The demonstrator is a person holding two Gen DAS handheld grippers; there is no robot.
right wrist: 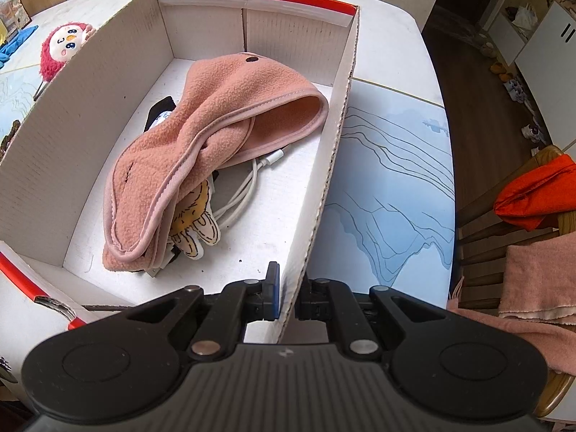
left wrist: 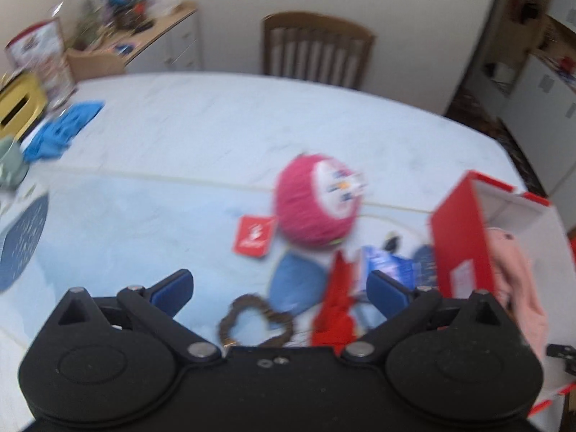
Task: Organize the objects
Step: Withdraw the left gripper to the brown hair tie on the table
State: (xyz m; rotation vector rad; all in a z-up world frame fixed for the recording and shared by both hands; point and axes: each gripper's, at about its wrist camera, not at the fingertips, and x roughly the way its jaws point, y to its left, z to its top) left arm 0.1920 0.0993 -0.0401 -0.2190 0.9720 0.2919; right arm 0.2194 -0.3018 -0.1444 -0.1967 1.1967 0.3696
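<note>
Left gripper spread wide and empty, hovering over loose clutter, heart-shaped wreath right between the fingers at lower centre. Pink plush head farther up-frame, right of centre. Right gripper clamped on shoebox wall.

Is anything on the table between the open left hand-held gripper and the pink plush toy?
Nothing blocks it. The left hand-held gripper is open and empty. A brown heart-shaped ring lies just under it, and a red tag and blue pouch lie flat short of the pink plush toy. The red and white box stands off to the right.
</note>
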